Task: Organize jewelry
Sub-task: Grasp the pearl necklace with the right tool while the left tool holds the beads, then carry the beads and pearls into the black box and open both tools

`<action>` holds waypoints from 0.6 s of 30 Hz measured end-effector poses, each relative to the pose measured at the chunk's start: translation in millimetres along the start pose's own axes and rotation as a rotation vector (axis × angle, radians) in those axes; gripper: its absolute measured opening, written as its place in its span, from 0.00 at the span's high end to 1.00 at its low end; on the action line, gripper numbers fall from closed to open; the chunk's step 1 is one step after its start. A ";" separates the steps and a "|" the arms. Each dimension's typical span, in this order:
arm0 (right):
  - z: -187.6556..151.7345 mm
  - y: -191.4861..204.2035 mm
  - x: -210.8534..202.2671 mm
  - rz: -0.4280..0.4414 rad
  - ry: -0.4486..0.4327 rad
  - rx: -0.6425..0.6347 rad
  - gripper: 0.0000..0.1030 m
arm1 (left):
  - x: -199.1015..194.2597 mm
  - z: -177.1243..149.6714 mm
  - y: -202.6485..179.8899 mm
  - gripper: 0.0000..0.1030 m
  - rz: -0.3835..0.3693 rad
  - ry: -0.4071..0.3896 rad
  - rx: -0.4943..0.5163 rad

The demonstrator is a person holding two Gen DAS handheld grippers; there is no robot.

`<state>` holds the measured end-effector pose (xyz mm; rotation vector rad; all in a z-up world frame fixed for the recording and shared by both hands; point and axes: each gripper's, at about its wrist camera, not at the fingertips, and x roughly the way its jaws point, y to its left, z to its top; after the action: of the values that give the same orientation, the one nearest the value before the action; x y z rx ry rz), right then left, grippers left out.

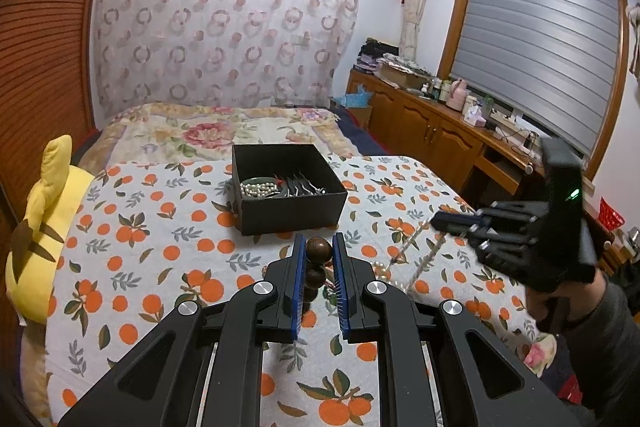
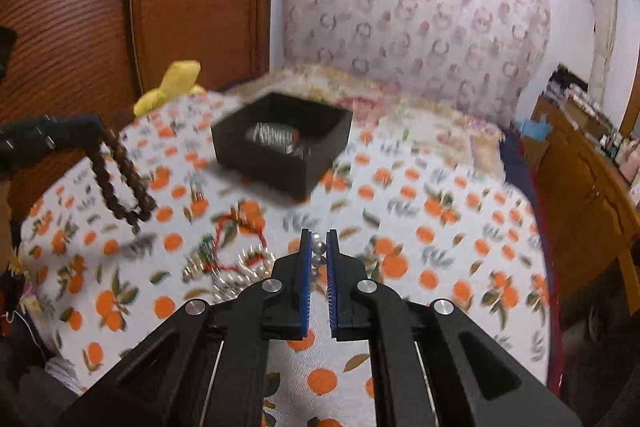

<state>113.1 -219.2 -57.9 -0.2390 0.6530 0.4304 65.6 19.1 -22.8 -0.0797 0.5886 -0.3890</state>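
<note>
- Your left gripper [image 1: 319,247] has its blue pads clamped on a dark wooden bead bracelet [image 1: 318,267]; in the right wrist view the loop [image 2: 122,183] hangs slack below the fingers, clear of the cloth.
- The black box [image 1: 288,187] sits straight ahead of that gripper on the orange-print bedspread [image 1: 160,247], open side up. It already holds a pearl strand [image 1: 258,190] and some dark metal pieces I cannot identify.
- The left gripper looks nearer to the box than the right one, so I judge the wooden loop should go in first: carry it forward over the near wall, then let go.
- Between the two grippers a small heap of jewelry [image 2: 228,263] lies on the cloth: pearls, a red cord, something green. It is blurred, so I cannot sort out single pieces.
- Your right gripper [image 2: 318,247] is nearly closed, pinching a pearl necklace [image 2: 317,255] between its pads. In the left wrist view the strand [image 1: 416,247] runs taut and slanting from those fingers down to the heap.
- From the right gripper the box lies ahead and to the left. One end of the strand appears to rest in the heap, so expect it to drag or snag.
</note>
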 end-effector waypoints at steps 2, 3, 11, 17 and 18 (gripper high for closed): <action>8.4 -0.1 -10.4 -0.004 -0.029 -0.009 0.92 | -0.9 1.3 0.2 0.88 0.001 -0.003 0.001; 11.8 -0.3 -14.7 -0.005 -0.041 -0.011 0.92 | -1.5 1.7 0.1 0.88 0.002 -0.005 0.002; 39.6 -5.6 -40.8 -0.030 -0.117 -0.025 0.92 | -4.3 12.6 -3.3 0.88 0.006 -0.022 0.016; 58.4 -8.7 -53.9 -0.049 -0.154 -0.040 0.92 | -9.0 23.9 -6.5 0.88 0.007 -0.046 0.027; 61.4 -9.3 -55.8 -0.051 -0.159 -0.043 0.92 | -8.7 25.7 -7.0 0.88 0.007 -0.048 0.029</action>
<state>110.5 -223.5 25.4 -0.2588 0.4809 0.4106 70.9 14.9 4.5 -0.0593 0.5360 -0.3873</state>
